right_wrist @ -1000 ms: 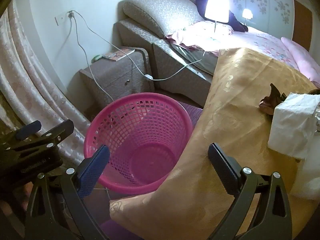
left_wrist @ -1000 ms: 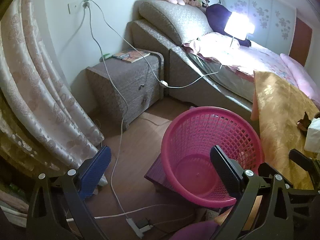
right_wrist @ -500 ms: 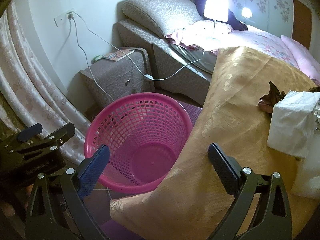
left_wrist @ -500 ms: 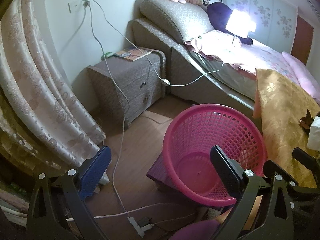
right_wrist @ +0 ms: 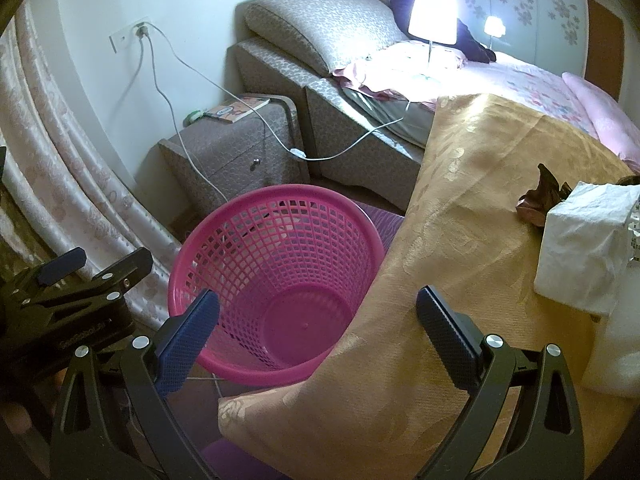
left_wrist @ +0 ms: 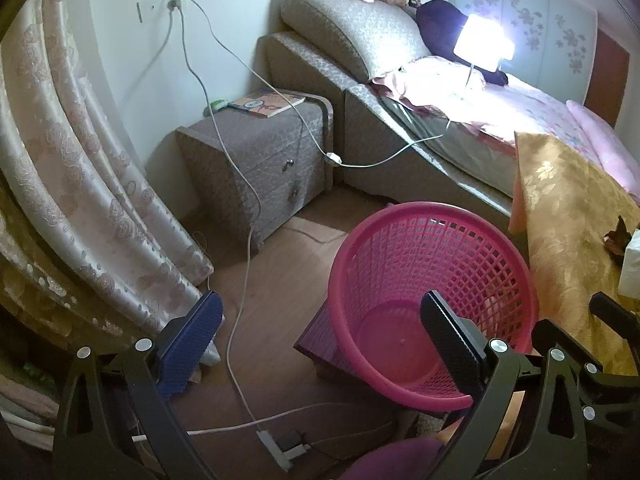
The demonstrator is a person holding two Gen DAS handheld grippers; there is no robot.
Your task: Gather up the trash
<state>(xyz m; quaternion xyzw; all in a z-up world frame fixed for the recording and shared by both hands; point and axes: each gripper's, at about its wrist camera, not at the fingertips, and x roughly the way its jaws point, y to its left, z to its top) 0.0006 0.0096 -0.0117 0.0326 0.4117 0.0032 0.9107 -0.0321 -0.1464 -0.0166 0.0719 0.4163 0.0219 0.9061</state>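
Note:
A pink mesh waste basket stands on a low purple stool beside a table with a gold cloth; it also shows in the right wrist view. On the cloth lie a crumpled white paper and a brown crumpled wrapper at the right. My left gripper is open and empty, above the floor left of the basket. My right gripper is open and empty, over the basket's edge and the table's corner. The left gripper also shows in the right wrist view.
A bedside cabinet with a book stands by the bed. White cables run from a wall socket across the floor to a power strip. Curtains hang at the left. A lit lamp stands on the bed.
Both views have shifted slightly; the basket sits a little lower and more to the right in the left wrist view. Both grippers stay open and empty.

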